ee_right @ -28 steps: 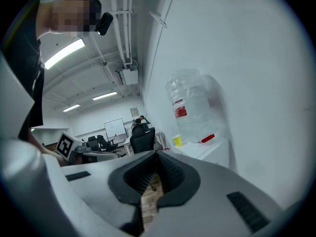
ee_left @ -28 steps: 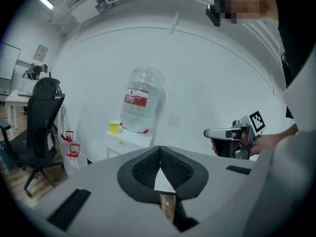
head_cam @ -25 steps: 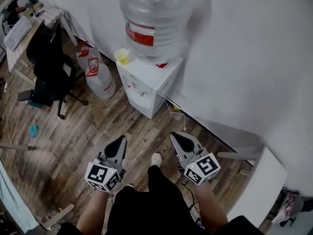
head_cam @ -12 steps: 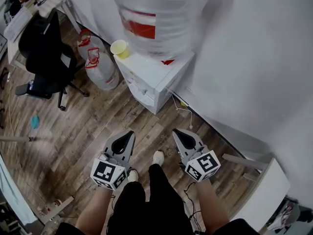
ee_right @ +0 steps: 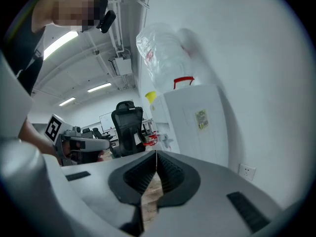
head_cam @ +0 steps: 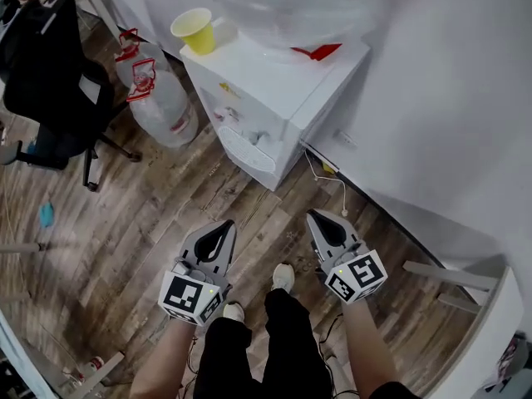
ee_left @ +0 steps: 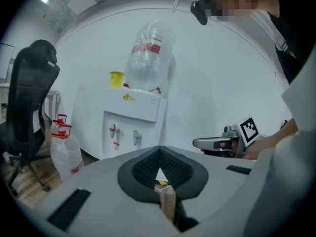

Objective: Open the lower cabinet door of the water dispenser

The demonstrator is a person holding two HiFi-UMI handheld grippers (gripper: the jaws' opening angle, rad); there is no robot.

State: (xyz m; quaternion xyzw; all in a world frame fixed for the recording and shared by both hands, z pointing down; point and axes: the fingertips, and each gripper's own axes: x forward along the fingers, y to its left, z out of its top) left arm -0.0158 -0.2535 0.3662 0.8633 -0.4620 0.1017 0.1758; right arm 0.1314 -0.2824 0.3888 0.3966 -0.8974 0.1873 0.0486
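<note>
Fingers pressed together and empty, the left gripper (head_cam: 223, 225) and right gripper (head_cam: 316, 218) sit low, aimed at the water dispenser (head_cam: 278, 98) well ahead of their tips, probably to reach its lower cabinet door (head_cam: 264, 175).

No txt was legible. The red label (ee_left: 147, 48) on the bottle (ee_left: 150, 73), orange logo (ee_left: 129, 98) on the water dispenser (ee_left: 126, 120) front & sticker (ee_right: 200, 118) on its side were too blurred/small to read.
</note>
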